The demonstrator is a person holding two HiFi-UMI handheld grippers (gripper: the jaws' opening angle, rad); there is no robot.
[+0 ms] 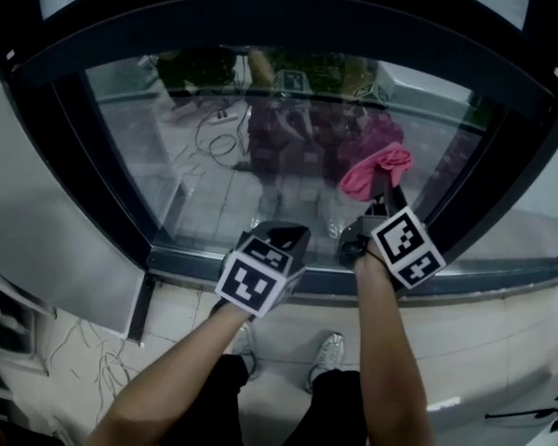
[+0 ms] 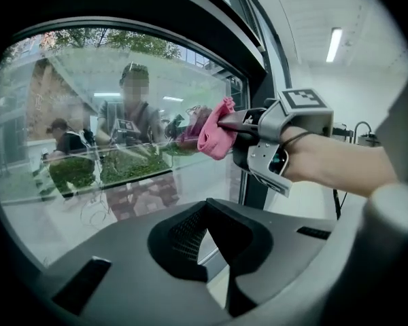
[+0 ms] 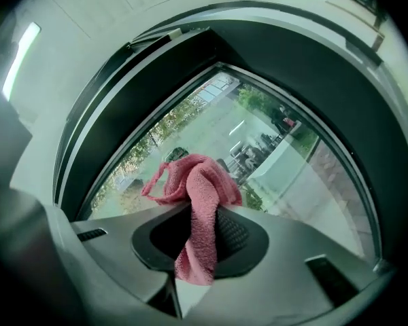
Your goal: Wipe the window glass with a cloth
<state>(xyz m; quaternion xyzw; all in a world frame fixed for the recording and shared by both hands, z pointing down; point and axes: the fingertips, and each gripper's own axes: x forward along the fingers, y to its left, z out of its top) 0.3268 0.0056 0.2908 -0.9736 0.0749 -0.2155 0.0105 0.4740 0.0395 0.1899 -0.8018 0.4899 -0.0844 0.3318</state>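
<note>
R hand-held gripper (image 3: 198,240) pinches pink cloth (image 3: 202,192) near window glass (image 1: 251,161), L hand-held gripper (image 2: 214,246) closed, empty; risk: wiping drag pulls cloth free.

Looks like an office building: big dark-framed window (image 3: 272,155) ahead of my right tongs (image 3: 200,212), white walls (image 2: 384,90), strip light (image 3: 20,54) above them.

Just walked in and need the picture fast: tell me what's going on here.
A person stands at a window with a gripper in each hand. The right gripper is shut on a pink cloth, held up near the right side of the glass. The left gripper is shut on nothing, low by the sill.
</note>
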